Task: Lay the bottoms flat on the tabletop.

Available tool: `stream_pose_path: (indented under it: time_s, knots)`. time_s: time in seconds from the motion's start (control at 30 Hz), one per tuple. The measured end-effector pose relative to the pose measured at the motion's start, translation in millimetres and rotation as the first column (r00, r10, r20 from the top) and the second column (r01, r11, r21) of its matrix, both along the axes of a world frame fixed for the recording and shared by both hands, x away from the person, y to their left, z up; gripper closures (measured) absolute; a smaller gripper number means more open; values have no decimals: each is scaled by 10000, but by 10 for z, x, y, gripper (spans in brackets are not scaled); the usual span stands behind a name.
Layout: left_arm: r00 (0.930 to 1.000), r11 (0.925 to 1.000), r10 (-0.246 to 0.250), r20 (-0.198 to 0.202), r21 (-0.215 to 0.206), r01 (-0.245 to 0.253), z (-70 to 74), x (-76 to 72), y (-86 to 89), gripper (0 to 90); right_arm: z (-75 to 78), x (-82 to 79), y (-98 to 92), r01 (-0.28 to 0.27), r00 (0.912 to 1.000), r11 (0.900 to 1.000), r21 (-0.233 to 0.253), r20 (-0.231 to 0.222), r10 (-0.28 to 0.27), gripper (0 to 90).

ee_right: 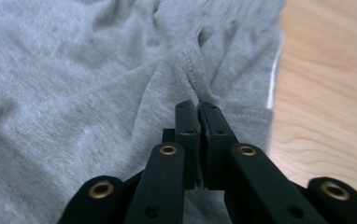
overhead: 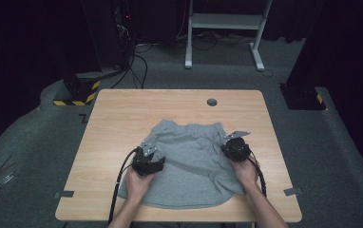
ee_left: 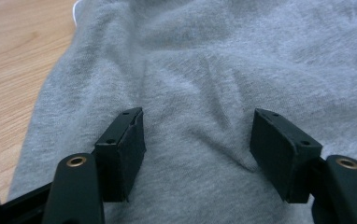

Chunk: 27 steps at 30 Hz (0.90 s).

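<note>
Grey shorts [overhead: 189, 161] lie flat mid-table on the wooden table [overhead: 122, 118], waistband toward the far edge, hems toward the person, long axis running near to far; soft heathered jersey, lightly wrinkled. Left gripper [ee_left: 197, 144] rests on the left leg with jaws spread wide, cloth under them. Right gripper [ee_right: 199, 116] is pinched tight on a raised seam fold at the shorts' right edge.

My left gripper [overhead: 147, 161] is black with a grey plate on top. My right gripper [overhead: 235, 146] looks the same. Brass rings sit near its black fingers [ee_right: 186, 122].
</note>
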<state>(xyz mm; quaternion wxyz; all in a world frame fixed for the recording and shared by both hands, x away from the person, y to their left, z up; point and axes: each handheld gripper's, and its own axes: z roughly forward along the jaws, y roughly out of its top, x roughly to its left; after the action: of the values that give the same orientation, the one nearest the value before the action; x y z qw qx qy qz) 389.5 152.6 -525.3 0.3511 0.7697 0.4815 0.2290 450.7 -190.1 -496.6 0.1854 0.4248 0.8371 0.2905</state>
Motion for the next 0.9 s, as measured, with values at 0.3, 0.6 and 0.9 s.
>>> stream_pose_path:
  time_s: [0.3,0.6,0.9]
  knots:
    - [10000,9998,3,97,209,-5,-3,-9,-19,343,272,78,-284,1030,9920,9947,43,729,-1030,875]
    - [10000,9996,-47,77,286,44,-3,-12,-28,338,310,-109,-193,701,9941,9923,1022,751,-780,574]
    - [10000,9995,-58,78,310,56,-3,-11,-26,338,65,-521,-298,1107,9938,9931,384,-168,-1101,483]
